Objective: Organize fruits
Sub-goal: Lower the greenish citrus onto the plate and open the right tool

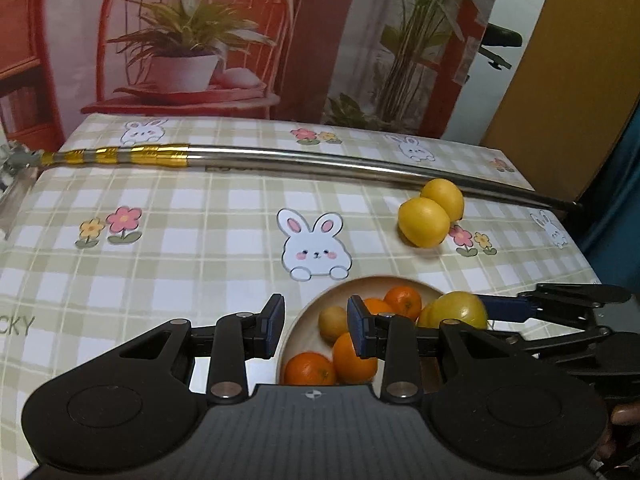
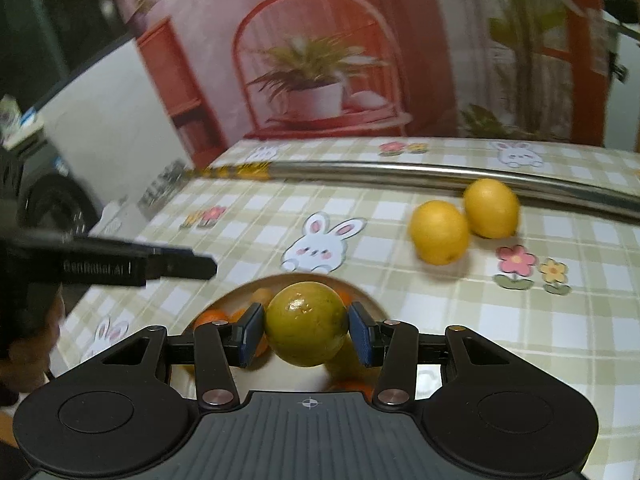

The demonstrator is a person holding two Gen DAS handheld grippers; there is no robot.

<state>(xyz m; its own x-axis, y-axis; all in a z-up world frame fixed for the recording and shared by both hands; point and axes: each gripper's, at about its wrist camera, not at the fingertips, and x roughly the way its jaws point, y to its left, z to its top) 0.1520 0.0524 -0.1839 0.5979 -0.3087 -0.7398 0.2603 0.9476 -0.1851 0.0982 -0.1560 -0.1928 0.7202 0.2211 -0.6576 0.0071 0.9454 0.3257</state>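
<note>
Checked bunny tablecloth point(image 1: 208, 240), printed backdrop point(image 1: 192, 40) of chair and plants behind, steel rod point(image 1: 320, 158) across the far side. Left gripper point(image 1: 316, 326) parted, empty, above bowl point(image 1: 304, 316) of oranges point(image 1: 310, 368). Right gripper point(image 2: 306, 330) clamped on greenish-yellow fruit point(image 2: 306, 324) over bowl: best lowered gently, released low. Two lemons point(image 2: 440, 232) waiting farther right.

The left gripper point(image 1: 316, 330) tilts downward, its jaws parted with nothing between the blue pads point(image 1: 275, 320). The right gripper point(image 2: 306, 334) also tilts downward, its pads pressed on both sides of a fruit point(image 2: 306, 324) held off the surface. A hand point(image 2: 34, 344) behind the left gripper's body shows at the frame edge, probably gripping its handle.
</note>
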